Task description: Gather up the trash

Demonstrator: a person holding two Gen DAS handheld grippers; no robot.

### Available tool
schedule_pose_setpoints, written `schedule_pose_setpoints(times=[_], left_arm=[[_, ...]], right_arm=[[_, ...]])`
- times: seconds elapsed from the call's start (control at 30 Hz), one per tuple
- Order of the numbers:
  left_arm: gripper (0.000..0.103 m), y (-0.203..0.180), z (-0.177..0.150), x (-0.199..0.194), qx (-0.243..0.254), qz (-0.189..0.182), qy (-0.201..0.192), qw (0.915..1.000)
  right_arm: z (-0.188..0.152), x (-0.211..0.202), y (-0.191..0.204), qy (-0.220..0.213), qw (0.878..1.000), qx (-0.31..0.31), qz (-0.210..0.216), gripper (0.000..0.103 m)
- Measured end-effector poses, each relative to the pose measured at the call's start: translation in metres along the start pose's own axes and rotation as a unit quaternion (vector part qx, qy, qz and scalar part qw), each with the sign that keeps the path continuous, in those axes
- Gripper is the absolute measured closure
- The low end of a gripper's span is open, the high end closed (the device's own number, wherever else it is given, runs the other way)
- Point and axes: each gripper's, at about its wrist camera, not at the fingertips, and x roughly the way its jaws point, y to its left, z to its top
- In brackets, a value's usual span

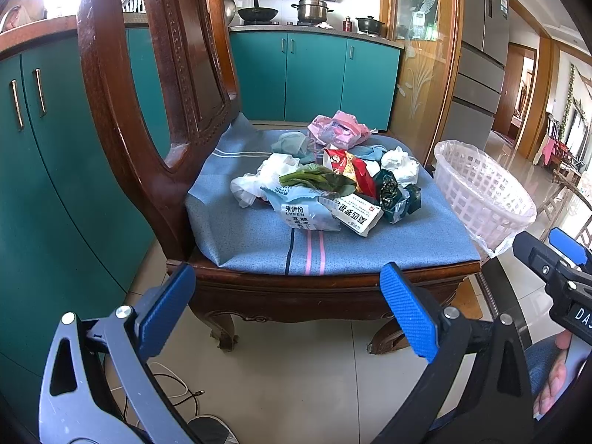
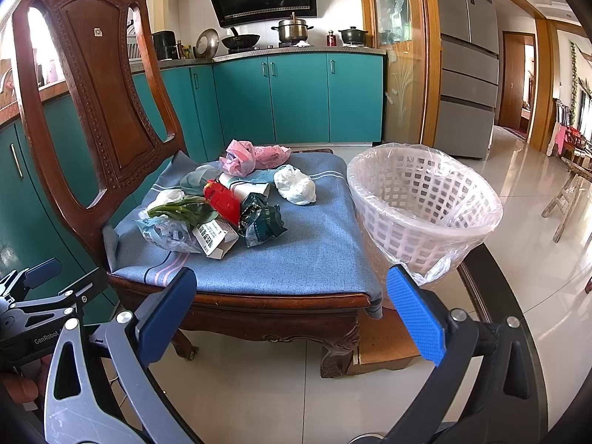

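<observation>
We hold both tongs, left point(image 1: 286, 309) and right point(image 2: 292, 312), spread wide and empty, short of the chair seat's front edge point(image 2: 259, 298). The trash pile point(image 2: 222, 203) sits mid-cushion, blue margin around it; the lined basket point(image 2: 425, 203) stands just beside the seat's right edge.

Each tool, left point(image 1: 286, 310) and right point(image 2: 292, 314), has two bright blue fingers point(image 1: 407, 314) with a ribbed texture, mounted on grey and black angled arms with triangular cut-outs and round silver screws point(image 1: 124, 310). White lettering "GenRobot" point(image 2: 48, 340) marks the left tool's black body.
</observation>
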Motion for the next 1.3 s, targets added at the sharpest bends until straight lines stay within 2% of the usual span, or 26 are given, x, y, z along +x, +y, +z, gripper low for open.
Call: schedule_pose_setpoints(times=[1.03,1.2,1.3], left_arm=[[0.003,0.003,-0.001,-0.003,-0.004,-0.004,0.012,0.9999],[0.003,0.003,-0.005,-0.002,-0.010,0.007,0.000,0.9999],[0.003,0.006,-0.005,-0.003,-0.030,-0.004,-0.011,0.9995]], right_arm=[[0.000,-0.002,-0.004,0.001,1.000,-0.001,0.017,0.003],[0.000,-0.013,-0.002,-0.023,0.999,-0.017,0.029,0.003],[0.003,-0.028,-0.001,-0.065,0.997,-0.033,0.038,0.003]])
